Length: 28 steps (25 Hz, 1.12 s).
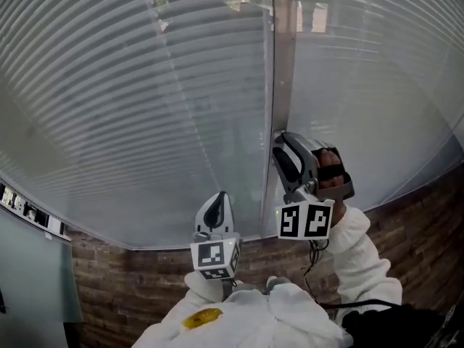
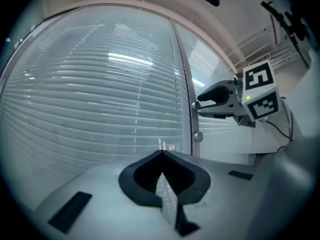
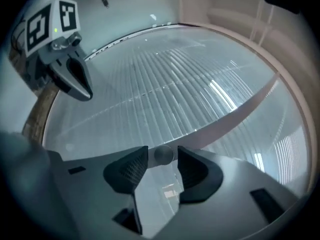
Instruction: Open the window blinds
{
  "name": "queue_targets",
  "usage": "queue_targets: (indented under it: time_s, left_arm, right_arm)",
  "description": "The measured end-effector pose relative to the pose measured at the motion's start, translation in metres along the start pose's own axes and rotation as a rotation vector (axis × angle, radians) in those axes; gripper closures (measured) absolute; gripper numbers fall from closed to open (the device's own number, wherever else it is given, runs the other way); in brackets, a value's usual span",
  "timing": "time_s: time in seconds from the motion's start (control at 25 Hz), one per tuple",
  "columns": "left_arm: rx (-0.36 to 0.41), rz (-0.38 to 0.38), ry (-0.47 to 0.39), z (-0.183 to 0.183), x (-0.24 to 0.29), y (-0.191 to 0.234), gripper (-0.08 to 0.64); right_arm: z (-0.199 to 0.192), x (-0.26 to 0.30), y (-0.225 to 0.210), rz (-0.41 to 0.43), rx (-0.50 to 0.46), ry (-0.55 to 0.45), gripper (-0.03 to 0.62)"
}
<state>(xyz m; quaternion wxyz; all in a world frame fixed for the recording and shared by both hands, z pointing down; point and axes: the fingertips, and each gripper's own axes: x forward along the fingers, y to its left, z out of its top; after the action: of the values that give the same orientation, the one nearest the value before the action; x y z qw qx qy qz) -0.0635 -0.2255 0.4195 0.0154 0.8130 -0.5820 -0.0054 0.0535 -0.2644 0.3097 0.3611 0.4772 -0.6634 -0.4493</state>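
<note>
Two blind panels fill your view: left blind (image 1: 145, 107) and right blind (image 1: 370, 100), slats horizontal, both fully down over the glass. One brick wall (image 1: 123, 281) runs under them. One vertical post (image 1: 279, 71) splits the panels and stands right in front of your right tongs (image 3: 162, 160). Two tongs in play. The right ones are level at the post with jaws apart, and one small round knob (image 3: 163, 154) on the post sits between the pads, a slight gap on each side. Your left tongs (image 2: 161, 156) are lower and to the left, just short of the left blind, jaws closed together on nothing. One marker cube on each.
</note>
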Motion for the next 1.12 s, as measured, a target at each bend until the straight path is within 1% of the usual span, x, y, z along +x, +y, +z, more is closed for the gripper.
queue_targets:
  time_s: [0.16, 0.24, 0.36, 0.44, 0.52, 0.6, 0.76, 1.12]
  left_arm:
    - [0.001, 0.006, -0.009, 0.003, -0.005, 0.006, 0.560]
    - [0.001, 0.016, -0.006, 0.003, -0.007, 0.010, 0.560]
    - [0.005, 0.028, -0.002, 0.003, -0.009, 0.015, 0.560]
    - [0.007, 0.030, -0.003, 0.003, -0.010, 0.016, 0.560]
    - [0.009, 0.032, -0.004, 0.003, -0.011, 0.017, 0.560]
    - [0.011, 0.037, -0.003, 0.003, -0.011, 0.019, 0.560]
    - [0.005, 0.042, -0.003, 0.002, -0.012, 0.021, 0.560]
    - [-0.007, 0.037, -0.011, 0.002, -0.010, 0.019, 0.560]
  right_arm:
    - [-0.003, 0.010, 0.002, 0.030, -0.140, 0.064, 0.420]
    - [-0.003, 0.012, 0.002, 0.027, -0.182, 0.080, 0.420]
    - [-0.003, 0.014, -0.002, 0.014, -0.205, 0.097, 0.425]
    - [-0.004, 0.015, -0.004, 0.000, -0.203, 0.108, 0.454]
    - [-0.004, 0.015, -0.004, -0.013, -0.189, 0.120, 0.456]
    - [-0.003, 0.015, -0.005, -0.020, -0.154, 0.127, 0.457]
    - [-0.003, 0.015, -0.006, -0.023, -0.047, 0.142, 0.457]
    - [-0.005, 0.017, -0.012, -0.076, 0.254, 0.156, 0.459]
